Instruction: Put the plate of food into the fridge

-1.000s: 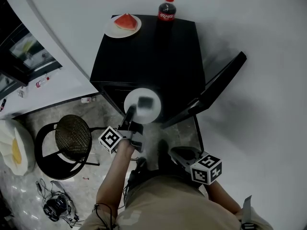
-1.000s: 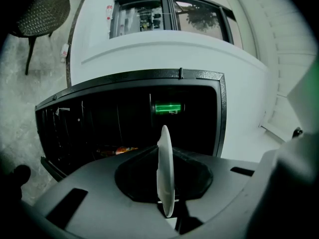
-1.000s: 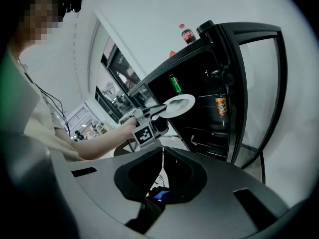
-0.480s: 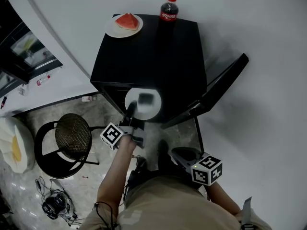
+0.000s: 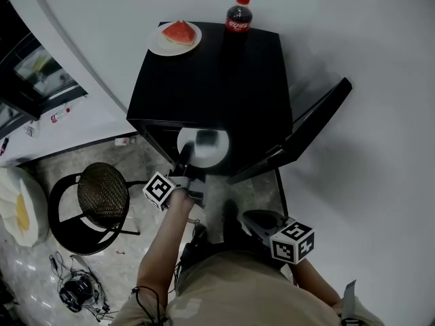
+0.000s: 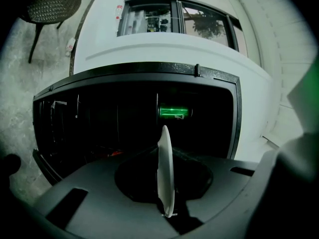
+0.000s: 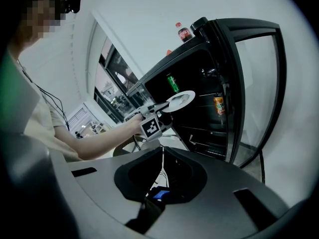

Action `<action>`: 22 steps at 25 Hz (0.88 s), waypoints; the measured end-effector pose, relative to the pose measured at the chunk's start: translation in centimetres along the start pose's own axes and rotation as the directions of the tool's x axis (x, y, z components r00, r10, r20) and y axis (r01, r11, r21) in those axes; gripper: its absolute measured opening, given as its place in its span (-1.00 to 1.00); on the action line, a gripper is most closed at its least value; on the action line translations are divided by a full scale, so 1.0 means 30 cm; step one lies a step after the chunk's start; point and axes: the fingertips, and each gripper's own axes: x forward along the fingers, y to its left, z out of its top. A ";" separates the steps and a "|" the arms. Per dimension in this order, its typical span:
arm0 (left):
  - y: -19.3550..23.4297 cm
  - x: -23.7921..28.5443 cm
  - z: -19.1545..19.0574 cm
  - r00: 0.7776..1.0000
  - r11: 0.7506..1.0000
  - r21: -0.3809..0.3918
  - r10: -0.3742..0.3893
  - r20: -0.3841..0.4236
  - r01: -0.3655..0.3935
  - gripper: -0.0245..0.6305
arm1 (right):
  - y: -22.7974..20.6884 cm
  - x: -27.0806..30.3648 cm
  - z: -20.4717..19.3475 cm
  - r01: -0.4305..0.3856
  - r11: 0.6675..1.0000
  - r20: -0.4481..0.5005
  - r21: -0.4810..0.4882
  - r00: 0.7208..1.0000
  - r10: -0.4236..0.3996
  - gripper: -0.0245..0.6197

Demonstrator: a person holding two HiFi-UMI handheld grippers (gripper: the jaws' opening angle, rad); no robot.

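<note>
A white plate with a dark piece of food on it hangs at the open front of the black fridge. My left gripper is shut on the plate's near rim. In the left gripper view the plate stands edge-on between the jaws, facing the dark fridge interior. The right gripper view shows the plate level, partly inside the opening. My right gripper hangs low by the person's waist, jaws together and holding nothing. The fridge door stands open to the right.
On the fridge top sit a second plate with a watermelon slice and a cola bottle. A green can lies deep inside the fridge and an orange can stands in the door. A round stool is at the left.
The left gripper has carried the plate a little forward, so more of it lies under the fridge's top edge. The right gripper has barely moved.
</note>
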 end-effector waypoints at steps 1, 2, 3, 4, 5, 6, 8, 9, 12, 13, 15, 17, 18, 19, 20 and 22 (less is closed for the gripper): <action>0.001 0.002 0.001 1.000 1.000 -0.002 -0.001 0.002 0.001 -0.85 | -0.001 0.001 0.000 0.000 1.000 -0.001 0.000 1.000 0.000 -0.85; 0.002 0.004 0.001 1.000 1.000 -0.004 0.000 0.004 0.000 -0.85 | -0.001 0.003 0.000 0.000 1.000 -0.003 -0.001 1.000 0.000 -0.85; 0.003 0.005 0.001 1.000 1.000 -0.007 0.002 0.005 -0.002 -0.85 | -0.001 0.004 0.002 -0.001 1.000 -0.004 -0.002 1.000 0.001 -0.85; 0.004 0.006 0.001 1.000 1.000 -0.009 0.004 0.006 -0.004 -0.85 | -0.002 0.005 0.004 -0.003 1.000 -0.004 -0.004 1.000 0.003 -0.85; 0.004 0.010 0.001 1.000 1.000 -0.009 0.005 0.007 -0.005 -0.85 | -0.003 0.006 0.008 -0.005 1.000 -0.004 -0.006 1.000 0.005 -0.85; 0.005 0.014 0.001 1.000 1.000 -0.007 0.005 0.009 -0.005 -0.85 | -0.004 0.006 0.011 -0.007 1.000 -0.003 -0.008 1.000 0.007 -0.85; 0.010 0.020 0.004 1.000 1.000 -0.005 0.013 0.012 -0.013 -0.85 | -0.005 0.009 0.014 -0.010 1.000 -0.003 -0.007 1.000 0.010 -0.85; 0.014 0.022 0.005 1.000 1.000 -0.005 0.018 0.013 -0.018 -0.85 | -0.005 0.012 0.014 -0.012 1.000 -0.003 -0.005 1.000 0.012 -0.85; 0.015 0.036 0.008 1.000 1.000 0.016 0.013 0.008 -0.013 -0.85 | 0.000 0.031 0.022 -0.027 1.000 -0.011 -0.012 1.000 0.027 -0.85; 0.013 0.041 0.009 1.000 1.000 0.017 0.011 0.010 -0.012 -0.85 | 0.005 0.041 0.028 -0.035 0.999 -0.015 -0.021 0.999 0.035 -0.85; 0.011 0.052 0.007 1.000 1.000 0.011 0.012 0.014 -0.012 -0.85 | 0.018 0.057 0.042 -0.053 0.998 -0.022 -0.043 0.998 0.052 -0.85; 0.011 0.063 0.005 1.000 1.000 0.013 0.014 0.016 -0.014 -0.85 | 0.027 0.069 0.053 -0.068 0.996 -0.026 -0.057 0.997 0.067 -0.85; 0.013 0.068 0.006 1.000 1.000 0.015 0.015 0.016 -0.015 -0.85 | 0.029 0.073 0.056 -0.072 0.996 -0.027 -0.060 0.997 0.071 -0.85; 0.015 0.073 0.008 1.000 1.000 0.015 0.015 0.017 -0.016 -0.85 | 0.029 0.075 0.058 -0.075 0.995 -0.029 -0.060 0.997 0.073 -0.85; 0.016 0.078 0.010 1.000 1.000 0.013 0.013 0.017 -0.014 -0.85 | 0.029 0.076 0.058 -0.075 0.995 -0.030 -0.058 0.997 0.074 -0.85; 0.010 0.087 0.011 1.000 1.000 -0.001 0.002 0.013 -0.002 -0.85 | 0.024 0.076 0.055 -0.073 0.996 -0.033 -0.053 0.997 0.071 -0.85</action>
